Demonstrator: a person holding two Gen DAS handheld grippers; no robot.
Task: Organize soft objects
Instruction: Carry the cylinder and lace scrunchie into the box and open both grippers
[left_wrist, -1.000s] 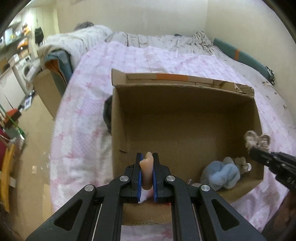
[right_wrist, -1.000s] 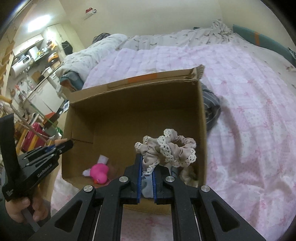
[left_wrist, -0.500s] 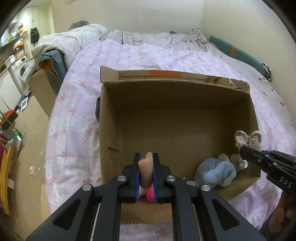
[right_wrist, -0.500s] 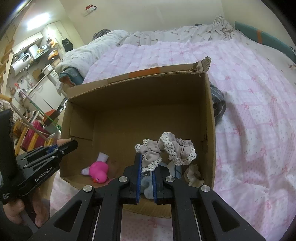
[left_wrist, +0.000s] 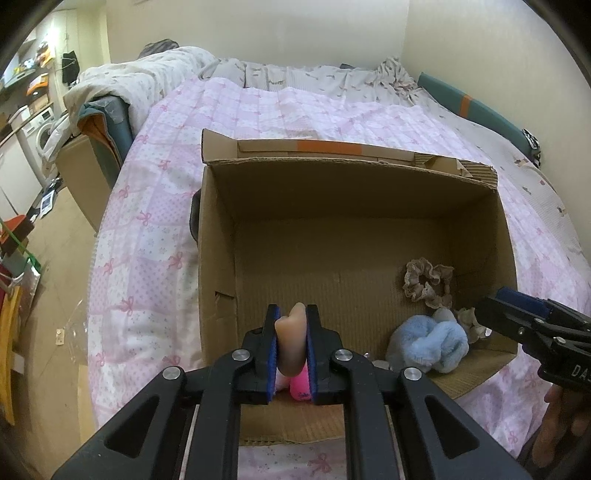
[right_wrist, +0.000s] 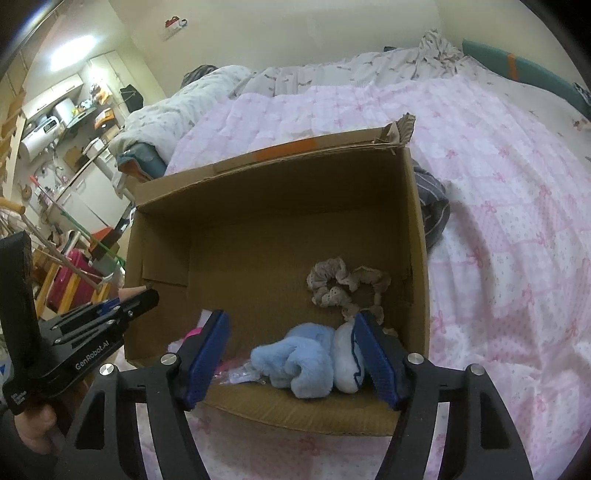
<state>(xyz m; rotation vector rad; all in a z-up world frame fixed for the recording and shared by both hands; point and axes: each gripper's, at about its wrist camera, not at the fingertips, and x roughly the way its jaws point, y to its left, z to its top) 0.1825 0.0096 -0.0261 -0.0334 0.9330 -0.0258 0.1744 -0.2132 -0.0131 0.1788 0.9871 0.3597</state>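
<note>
An open cardboard box (left_wrist: 218, 236) (right_wrist: 417, 236) sits on the pink bed. My left gripper (left_wrist: 291, 328) is shut on a beige soft toy (left_wrist: 291, 339), held over the box's near left side above a pink toy (left_wrist: 300, 387). My right gripper (right_wrist: 291, 347) is open and empty over the box's near right corner. A beige lace scrunchie (left_wrist: 428, 286) (right_wrist: 343, 282) lies on the box floor, apart from the fingers. A fluffy blue soft item (left_wrist: 430, 345) (right_wrist: 299, 360) and a white one (right_wrist: 345, 365) lie beside it.
A pink patterned quilt (left_wrist: 155, 236) (right_wrist: 517, 221) covers the bed. A dark cloth (right_wrist: 432, 214) lies against the box's right wall. A crumpled plastic wrapper (right_wrist: 240, 374) lies in the box. Furniture and clutter stand on the floor to the left (left_wrist: 22, 236).
My right gripper has opened and let go of the scrunchie, which now lies on the box floor. My left gripper still holds the beige toy, a little closer over the box.
</note>
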